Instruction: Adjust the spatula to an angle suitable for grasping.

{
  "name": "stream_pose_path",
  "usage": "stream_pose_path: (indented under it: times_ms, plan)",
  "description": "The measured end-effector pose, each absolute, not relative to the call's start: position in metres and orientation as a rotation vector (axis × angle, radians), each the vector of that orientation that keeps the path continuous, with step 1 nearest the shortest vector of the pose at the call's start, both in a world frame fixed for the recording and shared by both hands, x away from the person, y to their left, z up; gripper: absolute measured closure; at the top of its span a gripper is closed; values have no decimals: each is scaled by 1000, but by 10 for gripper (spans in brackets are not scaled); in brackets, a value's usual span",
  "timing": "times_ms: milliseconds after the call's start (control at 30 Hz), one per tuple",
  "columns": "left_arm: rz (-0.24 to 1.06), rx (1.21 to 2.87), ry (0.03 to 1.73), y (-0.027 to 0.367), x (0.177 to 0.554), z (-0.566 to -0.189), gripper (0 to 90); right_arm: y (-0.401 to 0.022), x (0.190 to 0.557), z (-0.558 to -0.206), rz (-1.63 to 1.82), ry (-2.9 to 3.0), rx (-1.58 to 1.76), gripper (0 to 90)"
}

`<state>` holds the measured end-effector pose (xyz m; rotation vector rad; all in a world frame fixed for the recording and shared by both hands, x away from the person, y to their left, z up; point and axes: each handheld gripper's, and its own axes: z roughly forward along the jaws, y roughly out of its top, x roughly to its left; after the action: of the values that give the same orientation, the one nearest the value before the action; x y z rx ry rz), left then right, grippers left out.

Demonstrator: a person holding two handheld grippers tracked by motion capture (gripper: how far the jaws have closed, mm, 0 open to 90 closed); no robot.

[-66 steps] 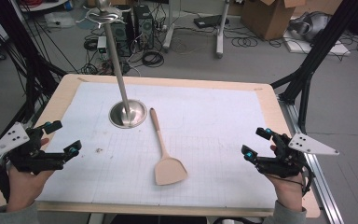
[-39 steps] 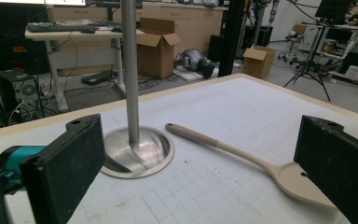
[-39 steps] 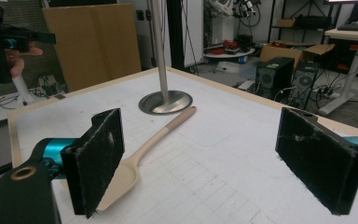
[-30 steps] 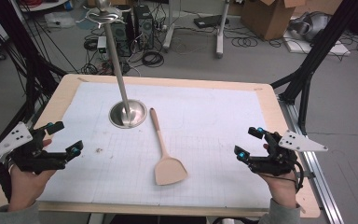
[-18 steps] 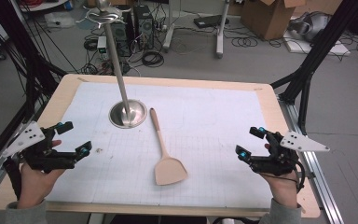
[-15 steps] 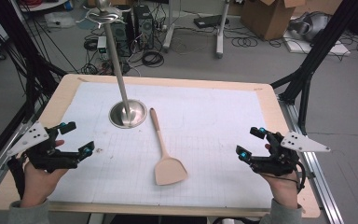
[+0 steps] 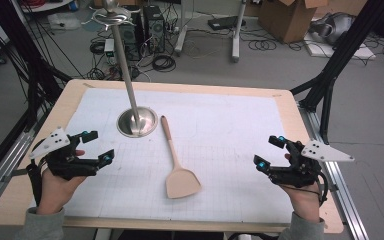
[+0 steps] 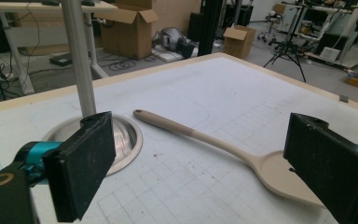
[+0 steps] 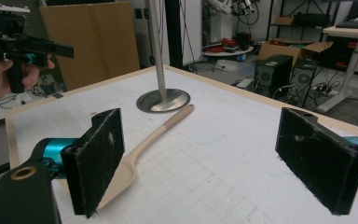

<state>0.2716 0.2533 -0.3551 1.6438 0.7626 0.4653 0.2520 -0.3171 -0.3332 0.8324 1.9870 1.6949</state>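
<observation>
The pale wooden flat-bladed spatula [image 7: 176, 162] lies untouched on the bench [image 7: 230, 90]; left gripper [image 7: 99, 147] jaws, apart, have just been closing slightly; right gripper [image 7: 269, 152] jaws seemingly wide apart.

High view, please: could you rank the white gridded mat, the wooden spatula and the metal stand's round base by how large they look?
1. White gridded mat, by far the largest, covering most of the tabletop.
2. Wooden spatula, longer than the base is wide.
3. Metal stand's round base, the smallest.

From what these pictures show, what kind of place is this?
Probably a robotics lab or workshop. The table has a gridded sheet for test work, computer towers and loose cables sit on the floor, and cardboard boxes stand behind.
</observation>
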Motion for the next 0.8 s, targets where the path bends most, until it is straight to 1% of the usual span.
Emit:
stream_pose_path:
  times_ms: [67, 133, 233, 400, 433, 533, 600, 800]
  plan:
    - [466, 1655, 766, 251, 275, -357, 119, -317, 253, -333, 1691, 1992, 837, 144]
    - [479, 1674, 775, 247, 278, -359, 157, -317, 254, -333, 1693, 1990, 834, 144]
    - [445, 1684, 771, 243, 283, -362, 187, -317, 256, -332, 1691, 1989, 835, 145]
    - [408, 1724, 770, 237, 287, -365, 299, -316, 260, -333, 1682, 1998, 836, 144]
    - [391, 1731, 770, 236, 288, -365, 336, -315, 260, -333, 1682, 1999, 835, 145]
    - [355, 1752, 783, 234, 290, -366, 407, -314, 260, -333, 1680, 2009, 836, 144]
    - [329, 1764, 783, 232, 291, -368, 436, -314, 260, -334, 1675, 2011, 831, 144]
    - [340, 1817, 761, 226, 291, -372, 591, -314, 259, -334, 1677, 2012, 831, 144]
